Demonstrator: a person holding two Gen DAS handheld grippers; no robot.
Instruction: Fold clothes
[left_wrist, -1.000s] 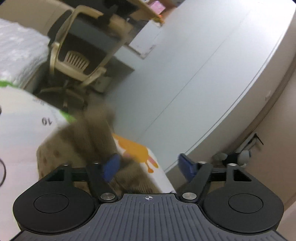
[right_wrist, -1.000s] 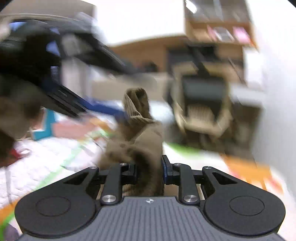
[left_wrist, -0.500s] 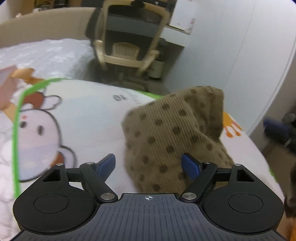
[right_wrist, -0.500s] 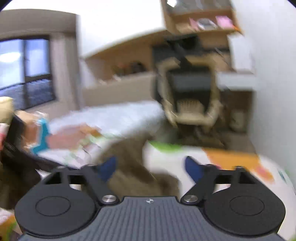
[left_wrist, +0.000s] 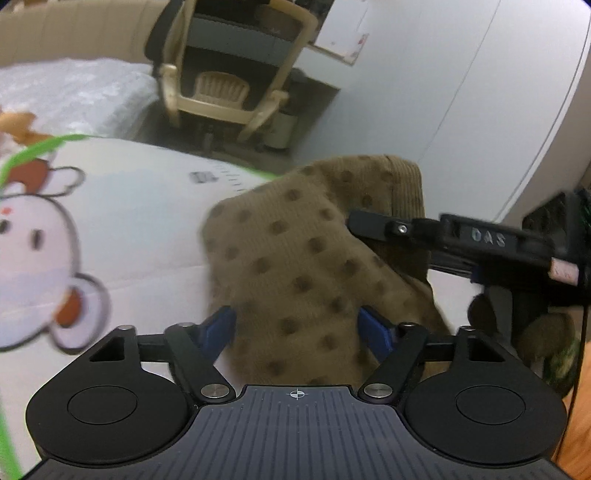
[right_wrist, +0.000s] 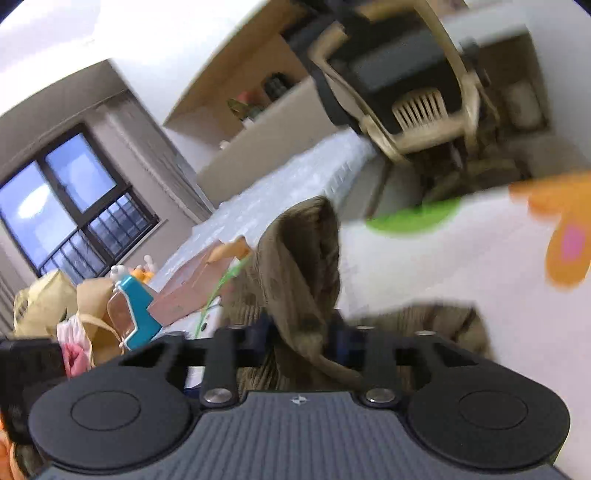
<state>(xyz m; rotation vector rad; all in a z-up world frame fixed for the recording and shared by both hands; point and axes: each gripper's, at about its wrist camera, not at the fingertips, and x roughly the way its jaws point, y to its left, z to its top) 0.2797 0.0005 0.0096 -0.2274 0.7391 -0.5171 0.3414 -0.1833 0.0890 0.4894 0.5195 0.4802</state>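
The brown dotted garment (left_wrist: 295, 266) is seen directly in front of the left gripper (left_wrist: 297, 330), lying on the printed play mat (left_wrist: 122, 221). The blue fingertips (left_wrist: 218, 328) of this gripper are spread apart, one on each side of the cloth, and the fabric between them is not squeezed; whether the tips touch the cloth cannot be told. To the right of the left gripper, the right gripper (left_wrist: 373, 225) is seen from the side, reaching to the far upper edge of the garment.

In the right wrist view, a ribbed fold of the same garment (right_wrist: 299, 266) is clamped between the fingers of the right gripper (right_wrist: 301, 338), which are drawn close together on it. The fold stands up just ahead of the jaws, and more of the cloth lies low to the right of them. This picture is blurred, so fine detail is not clear.

Beyond both grippers a beige chair (left_wrist: 229, 85) is seen. Far to the left of the right gripper, a window (right_wrist: 70, 206) and some toys (right_wrist: 129, 306) are visible.
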